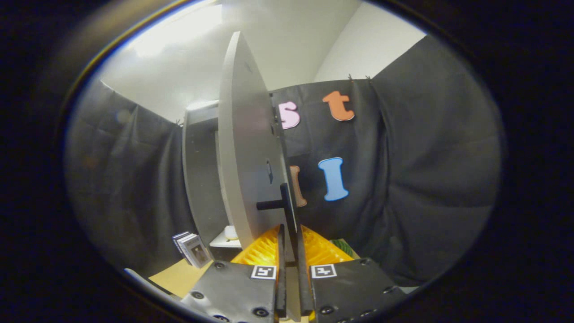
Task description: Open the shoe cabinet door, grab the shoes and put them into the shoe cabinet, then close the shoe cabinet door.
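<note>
The tall pale grey panel door of the shoe cabinet (244,148) is seen edge-on, swung open and upright. A black bar handle (280,202) projects from its lower edge. The door's edge is clamped between both fingers of the claw (290,251). The grey cabinet body (199,179) stands behind it.

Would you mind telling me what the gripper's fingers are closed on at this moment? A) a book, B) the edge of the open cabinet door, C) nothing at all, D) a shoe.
B: the gripper has both fingers pressed against the two faces of the cabinet door, which stands edge-on between them, just below its dark handle.
</note>
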`<state>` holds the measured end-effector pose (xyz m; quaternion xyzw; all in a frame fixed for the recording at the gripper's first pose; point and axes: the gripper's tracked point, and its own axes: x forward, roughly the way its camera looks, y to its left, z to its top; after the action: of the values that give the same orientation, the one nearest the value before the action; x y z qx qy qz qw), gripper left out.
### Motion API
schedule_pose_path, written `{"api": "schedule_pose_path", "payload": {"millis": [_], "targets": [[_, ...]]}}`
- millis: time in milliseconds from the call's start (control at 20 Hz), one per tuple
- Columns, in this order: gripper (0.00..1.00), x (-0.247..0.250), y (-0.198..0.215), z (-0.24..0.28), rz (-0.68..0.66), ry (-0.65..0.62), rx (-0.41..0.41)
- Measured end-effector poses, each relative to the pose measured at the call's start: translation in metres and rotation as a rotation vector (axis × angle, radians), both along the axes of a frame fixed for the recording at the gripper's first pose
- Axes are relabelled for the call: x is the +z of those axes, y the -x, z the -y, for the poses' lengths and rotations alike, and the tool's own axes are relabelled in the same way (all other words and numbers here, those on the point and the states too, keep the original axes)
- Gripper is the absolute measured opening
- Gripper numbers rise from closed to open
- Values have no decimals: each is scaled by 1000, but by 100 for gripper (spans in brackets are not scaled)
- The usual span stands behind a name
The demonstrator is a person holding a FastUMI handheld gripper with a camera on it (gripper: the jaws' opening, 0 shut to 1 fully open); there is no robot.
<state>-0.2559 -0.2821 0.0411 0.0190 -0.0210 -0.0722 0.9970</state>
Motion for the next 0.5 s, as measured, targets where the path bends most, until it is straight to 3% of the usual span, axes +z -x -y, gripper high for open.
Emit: {"api": "schedule_pose_path", "payload": {"millis": [300, 500], "targets": [[14, 4, 14, 44, 17, -6, -111], [14, 9, 25, 51, 35, 5, -142]]}}
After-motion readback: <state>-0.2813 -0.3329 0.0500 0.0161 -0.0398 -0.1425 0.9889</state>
